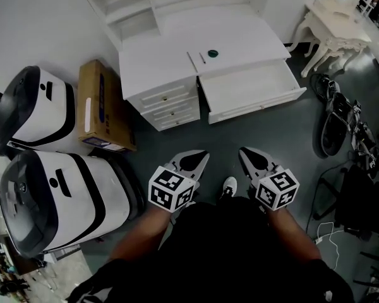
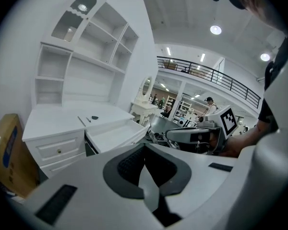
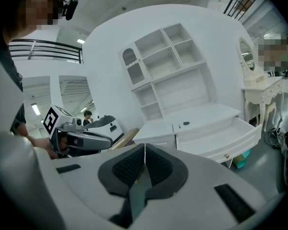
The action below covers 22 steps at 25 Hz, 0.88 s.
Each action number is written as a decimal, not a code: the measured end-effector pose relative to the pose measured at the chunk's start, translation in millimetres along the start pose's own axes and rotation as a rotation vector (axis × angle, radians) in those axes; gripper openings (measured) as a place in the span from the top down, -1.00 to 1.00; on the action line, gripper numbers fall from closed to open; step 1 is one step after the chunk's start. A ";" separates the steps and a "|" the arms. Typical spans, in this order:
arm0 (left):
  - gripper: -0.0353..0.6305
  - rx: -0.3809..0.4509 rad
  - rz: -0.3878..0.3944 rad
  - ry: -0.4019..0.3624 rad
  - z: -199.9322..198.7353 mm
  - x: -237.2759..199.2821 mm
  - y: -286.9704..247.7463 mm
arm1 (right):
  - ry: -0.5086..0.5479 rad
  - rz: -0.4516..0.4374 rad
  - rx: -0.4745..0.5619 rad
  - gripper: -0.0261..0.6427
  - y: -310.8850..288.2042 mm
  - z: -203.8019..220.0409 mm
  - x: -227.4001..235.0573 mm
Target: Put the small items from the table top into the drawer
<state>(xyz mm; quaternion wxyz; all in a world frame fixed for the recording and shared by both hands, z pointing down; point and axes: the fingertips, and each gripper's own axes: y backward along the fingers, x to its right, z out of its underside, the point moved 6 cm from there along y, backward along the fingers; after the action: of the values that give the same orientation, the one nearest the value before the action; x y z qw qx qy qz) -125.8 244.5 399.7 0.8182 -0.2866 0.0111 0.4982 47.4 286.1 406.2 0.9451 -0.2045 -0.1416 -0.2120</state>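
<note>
My left hand-held gripper [image 1: 199, 159] and right hand-held gripper [image 1: 246, 154] are clenched empty, well short of the open white drawer [image 1: 252, 88].

Bright even overhead lighting, soft shadows, strong fisheye distortion, dark vignetted corners

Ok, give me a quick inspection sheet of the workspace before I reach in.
Surface: white desk top, mostly bare.
Job's things: dark round item and two thin sticks on the desk top; drawer open, nothing seen inside.
Clutter: cardboard box on the floor beside the desk.
Grippers: left gripper and right gripper shut, empty, short of the desk.
Cables: black tangle on the floor, right.
Surroundings: white dressing table; two white-and-black machines.
</note>
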 end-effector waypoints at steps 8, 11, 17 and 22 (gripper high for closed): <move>0.88 -0.005 -0.060 0.023 -18.1 5.7 -33.0 | 0.008 -0.047 0.004 0.84 1.2 -17.0 43.8; 0.88 0.002 -0.071 0.044 -22.5 9.1 -46.8 | 0.021 -0.067 0.012 0.84 1.6 -24.2 58.1; 0.88 0.022 -0.099 0.056 -32.5 20.3 -71.2 | 0.034 -0.098 0.007 0.84 5.5 -30.3 87.0; 0.88 0.002 -0.117 0.047 -35.3 26.9 -77.5 | 0.012 -0.105 0.018 0.84 6.3 -32.4 101.7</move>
<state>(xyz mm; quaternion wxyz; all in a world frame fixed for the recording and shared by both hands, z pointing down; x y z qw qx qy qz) -39.2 223.0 397.6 0.8457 -0.2974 0.0142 0.4428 144.6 242.0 411.8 0.9353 -0.1871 -0.1485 -0.2612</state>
